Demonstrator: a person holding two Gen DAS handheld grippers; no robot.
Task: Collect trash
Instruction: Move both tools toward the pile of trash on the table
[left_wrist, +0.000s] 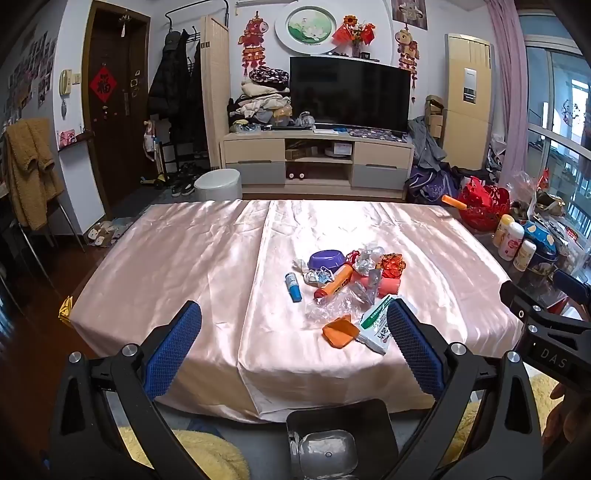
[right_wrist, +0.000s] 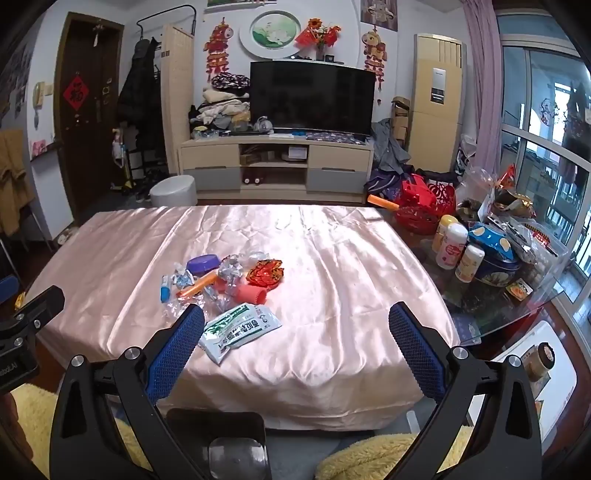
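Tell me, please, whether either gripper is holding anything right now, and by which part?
Nothing is held. The left gripper and the right gripper are both open above the table's near edge, short of the trash pile.

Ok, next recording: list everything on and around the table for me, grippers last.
Tablecloth: one, pink satin, covering the table.
Bowl: one, purple, far side of the trash pile.
Tube: one, blue, left of the pile.
Packet: one, white and green, nearest edge of the pile.
Orange wrapper: one, beside the packet.
Bottles: three, white and yellow, right of the cloth.
Television: one, black, on the far cabinet.
Left hand-held gripper: open, empty.
Right hand-held gripper: open, empty.
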